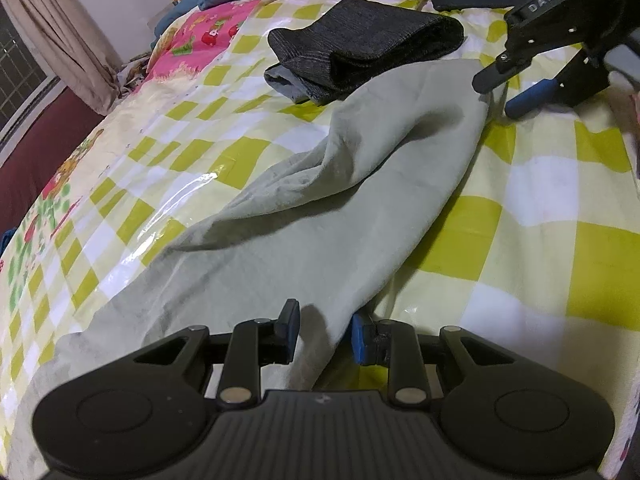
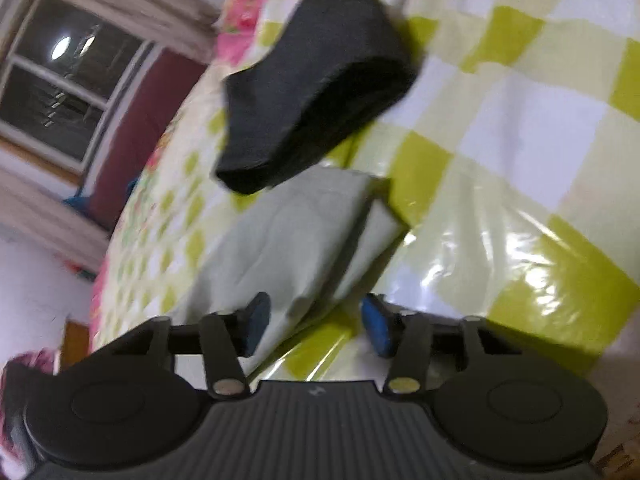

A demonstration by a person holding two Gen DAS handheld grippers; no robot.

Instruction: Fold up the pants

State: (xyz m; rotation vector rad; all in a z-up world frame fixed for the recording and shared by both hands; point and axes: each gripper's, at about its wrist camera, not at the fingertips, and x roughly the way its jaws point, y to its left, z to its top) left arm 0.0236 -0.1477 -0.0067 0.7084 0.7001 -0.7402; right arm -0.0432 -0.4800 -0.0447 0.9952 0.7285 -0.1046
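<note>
Checkered bedcover (image 1: 540, 208); both grippers (image 1: 326, 332) (image 2: 316, 320) spread around green pants (image 1: 320, 208), contact unclear.

We cannot see where the pale green cloth pants (image 1: 320, 208) end, because the bottom edge and our black left gripper (image 1: 325, 334) cover them. The folded dark grey cloth (image 2: 308, 84) looks smeared and fuzzy. The glass window (image 2: 60, 80) is fuzzy too.
</note>
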